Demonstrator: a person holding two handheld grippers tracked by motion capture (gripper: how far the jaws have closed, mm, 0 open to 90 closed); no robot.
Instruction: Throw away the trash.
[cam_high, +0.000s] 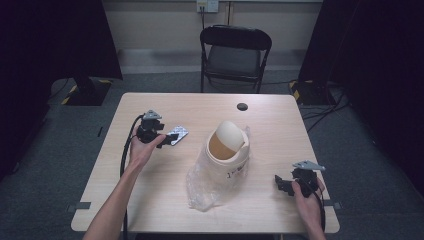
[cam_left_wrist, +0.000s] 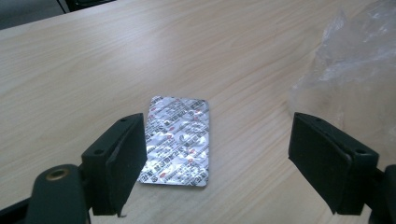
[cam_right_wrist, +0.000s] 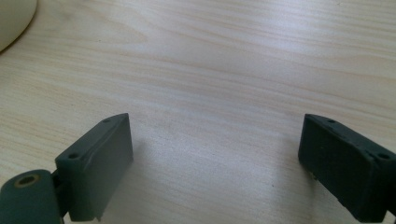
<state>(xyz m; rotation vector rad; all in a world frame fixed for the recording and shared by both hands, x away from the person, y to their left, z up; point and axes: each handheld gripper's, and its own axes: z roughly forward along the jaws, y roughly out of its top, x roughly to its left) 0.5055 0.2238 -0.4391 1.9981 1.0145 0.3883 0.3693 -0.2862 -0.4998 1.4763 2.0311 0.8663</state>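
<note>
A silver blister pack lies flat on the wooden table, left of centre. My left gripper is low over it and open. The pack sits between the jaws, nearer the left one, and neither pad presses on it. My right gripper rests near the table's front right, open, with bare wood between its jaws. A cream bin with a swing lid stands at the middle, with a clear plastic bag around its base.
The bin's cream edge shows at the far left of the right gripper view. A small black round cap sits near the table's far edge. A black folding chair stands behind the table.
</note>
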